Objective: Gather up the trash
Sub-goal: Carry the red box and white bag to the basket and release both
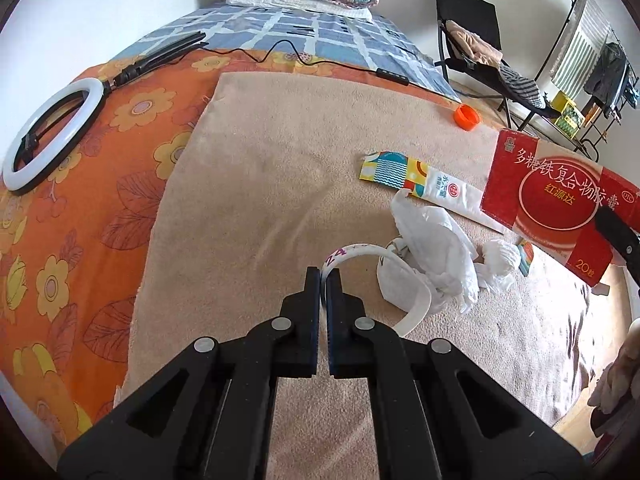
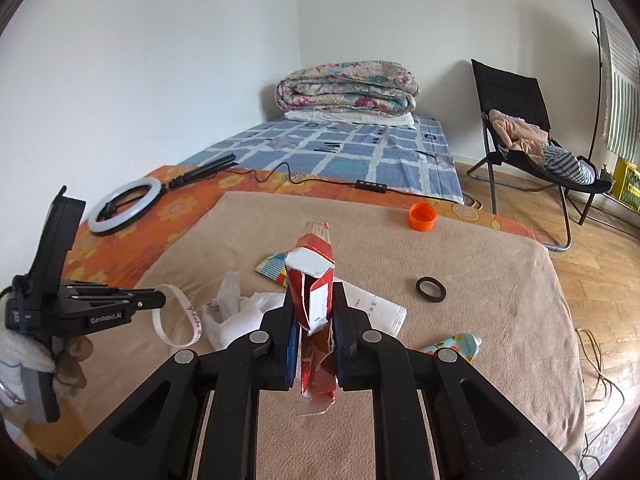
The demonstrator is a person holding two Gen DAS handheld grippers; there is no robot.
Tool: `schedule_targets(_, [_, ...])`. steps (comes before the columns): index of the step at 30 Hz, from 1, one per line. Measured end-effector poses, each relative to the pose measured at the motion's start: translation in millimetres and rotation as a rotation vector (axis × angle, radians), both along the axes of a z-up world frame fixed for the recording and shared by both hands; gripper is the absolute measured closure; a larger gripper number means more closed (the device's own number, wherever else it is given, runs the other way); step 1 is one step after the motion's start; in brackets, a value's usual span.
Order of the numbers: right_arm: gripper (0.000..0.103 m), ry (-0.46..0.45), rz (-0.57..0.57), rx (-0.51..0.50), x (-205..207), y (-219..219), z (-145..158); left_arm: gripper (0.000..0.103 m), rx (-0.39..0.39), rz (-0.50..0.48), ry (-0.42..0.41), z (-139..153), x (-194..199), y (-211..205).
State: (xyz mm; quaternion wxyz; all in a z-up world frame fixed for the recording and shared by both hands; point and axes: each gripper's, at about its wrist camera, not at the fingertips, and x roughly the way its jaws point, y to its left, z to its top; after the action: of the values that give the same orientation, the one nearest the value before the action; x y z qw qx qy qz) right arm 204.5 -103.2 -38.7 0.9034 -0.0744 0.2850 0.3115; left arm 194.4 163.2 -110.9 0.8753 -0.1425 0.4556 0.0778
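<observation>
In the left wrist view my left gripper is shut on a white paper band with purple print, which loops to the right over a crumpled white plastic bag. My right gripper is shut on a flattened red medicine box, held on edge above the beige blanket. The same box fills the right of the left wrist view. On the blanket lie an orange cap, a black hair tie, a colourful paper packet, a tissue wad and a small colourful tube.
A ring light and its cable lie on the orange floral sheet at left. A folded quilt sits at the bed's far end. A black folding chair with clothes stands on the wooden floor to the right.
</observation>
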Motion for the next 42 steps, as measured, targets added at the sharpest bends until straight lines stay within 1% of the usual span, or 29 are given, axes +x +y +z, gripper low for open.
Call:
schedule_targets(3, [0.091, 0.018, 0.017, 0.028, -10, -11, 10, 0.103, 0.005, -0.007, -0.023, 10, -9, -2])
schedule_targets(6, [0.091, 0.016, 0.032, 0.033, -24, -22, 18, 0.103, 0.026, -0.014, -0.042, 19, -20, -4])
schedule_targets(9, [0.091, 0.041, 0.056, 0.048, -40, -36, 22, 0.103, 0.024, -0.025, -0.057, 29, -33, -7])
schedule_targets(11, [0.091, 0.065, 0.075, 0.053, -53, -44, 22, 0.103, 0.024, -0.036, -0.070, 36, -44, -10])
schedule_targets(16, [0.091, 0.098, 0.117, 0.041, -88, -64, 19, 0.103, 0.058, -0.075, -0.090, 50, -72, -28])
schedule_targets(23, [0.091, 0.141, 0.151, 0.027, -131, -88, 12, 0.103, 0.076, -0.134, -0.091, 55, -112, -62])
schedule_targets(26, [0.091, 0.166, 0.165, 0.011, -147, -96, 5, 0.103, 0.096, -0.157, -0.090, 52, -131, -77])
schedule_targets(31, [0.091, 0.209, 0.178, -0.007, -172, -110, -10, 0.103, 0.082, -0.193, -0.067, 42, -159, -98])
schedule_targets(35, [0.091, 0.251, 0.182, -0.016, -188, -120, -25, 0.103, 0.077, -0.226, -0.032, 25, -179, -113])
schedule_targets(42, [0.091, 0.315, 0.191, -0.058, -207, -123, -56, 0.103, 0.084, -0.281, 0.033, -6, -200, -137])
